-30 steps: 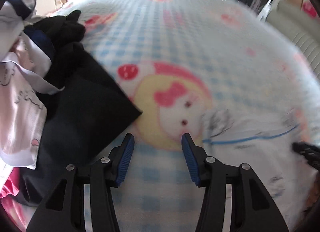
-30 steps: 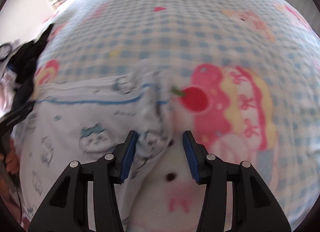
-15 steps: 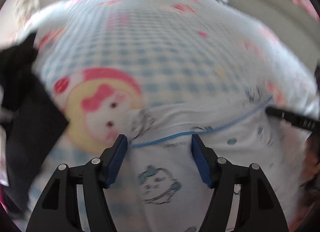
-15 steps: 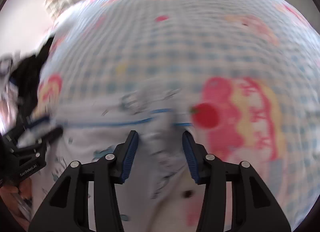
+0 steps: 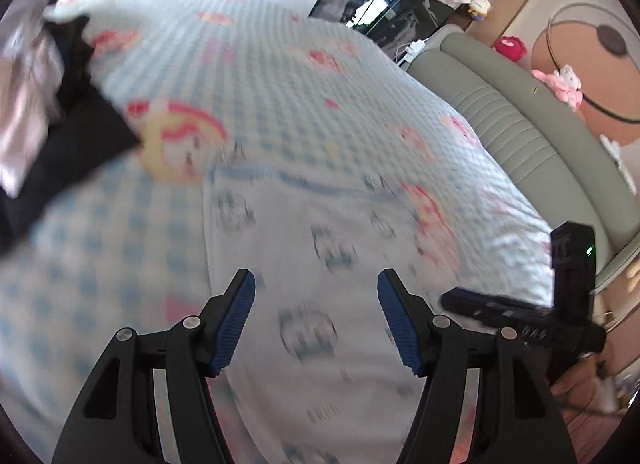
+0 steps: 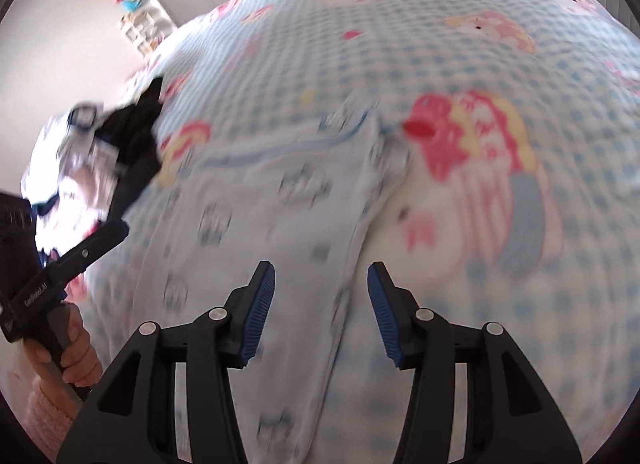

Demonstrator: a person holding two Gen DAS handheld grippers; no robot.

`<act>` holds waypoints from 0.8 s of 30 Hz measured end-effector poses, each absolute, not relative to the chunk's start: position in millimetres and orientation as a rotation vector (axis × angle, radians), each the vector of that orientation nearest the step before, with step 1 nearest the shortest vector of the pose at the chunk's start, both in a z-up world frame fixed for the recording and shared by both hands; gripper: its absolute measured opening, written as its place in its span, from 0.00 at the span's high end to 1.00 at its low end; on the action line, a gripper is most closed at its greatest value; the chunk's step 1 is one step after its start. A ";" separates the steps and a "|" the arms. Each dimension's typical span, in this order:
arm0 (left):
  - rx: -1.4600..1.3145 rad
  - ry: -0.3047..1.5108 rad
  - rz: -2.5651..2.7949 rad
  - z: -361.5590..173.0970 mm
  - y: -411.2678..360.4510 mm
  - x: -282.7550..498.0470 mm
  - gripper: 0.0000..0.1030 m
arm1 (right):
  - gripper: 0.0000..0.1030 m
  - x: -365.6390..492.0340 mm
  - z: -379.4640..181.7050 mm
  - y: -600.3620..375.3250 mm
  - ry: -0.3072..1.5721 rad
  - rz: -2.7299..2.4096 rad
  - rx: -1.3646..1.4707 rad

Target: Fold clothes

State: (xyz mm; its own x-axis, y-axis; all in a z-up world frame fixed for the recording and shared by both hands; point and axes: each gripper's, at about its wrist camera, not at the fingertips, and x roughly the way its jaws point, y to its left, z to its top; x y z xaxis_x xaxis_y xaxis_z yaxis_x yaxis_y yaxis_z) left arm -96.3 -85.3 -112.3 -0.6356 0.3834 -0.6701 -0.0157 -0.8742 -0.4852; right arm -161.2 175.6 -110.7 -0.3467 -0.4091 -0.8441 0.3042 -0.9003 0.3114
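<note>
A blue-checked cartoon blanket (image 5: 280,76) covers the bed. On its near part a pale printed garment (image 5: 312,264) with a blue stripe lies spread flat. A dark clothes pile (image 6: 132,144) sits far left. The left gripper (image 5: 316,304) hangs above the garment's middle, jaws spread, nothing between. The right gripper (image 6: 321,292), jaws just widening, hangs unclamped over the garment's right edge.

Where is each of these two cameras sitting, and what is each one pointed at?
Left wrist view: rides the left claw, looking down at the pale cat-print garment; the right claw's black body shows at right.
Right wrist view: rides the right claw, over that garment's right edge; the left hand shows.
Shared: garment, blue checked cartoon blanket, dark clothes pile.
</note>
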 end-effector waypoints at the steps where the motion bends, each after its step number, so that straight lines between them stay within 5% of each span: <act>1: -1.224 -0.665 2.572 -115.9 -82.7 -88.1 0.36 | 0.52 -152.6 -116.3 173.0 -0.144 -2.254 1.484; 6: -1.321 -0.601 2.598 -127.1 -67.5 -52.9 0.36 | 0.52 -105.1 -139.0 167.0 -0.167 -2.192 1.559; 19: -1.318 -0.915 2.473 -148.4 -95.9 -4.8 0.36 | 0.51 -52.7 -145.8 165.2 -0.092 -2.198 1.608; 24: -1.390 -0.789 2.512 -153.2 -76.1 -3.2 0.36 | 0.47 -47.0 -134.0 171.5 -0.139 -2.207 1.575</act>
State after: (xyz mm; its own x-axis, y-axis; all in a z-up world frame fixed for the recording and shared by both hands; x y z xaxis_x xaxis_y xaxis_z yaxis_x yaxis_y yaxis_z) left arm -3.2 -76.1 -153.2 -0.5534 0.3835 -0.7394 0.1083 -0.8470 -0.5204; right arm -47.0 171.5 -134.0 -0.2674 -0.3935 -0.8796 0.2796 -0.9052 0.3199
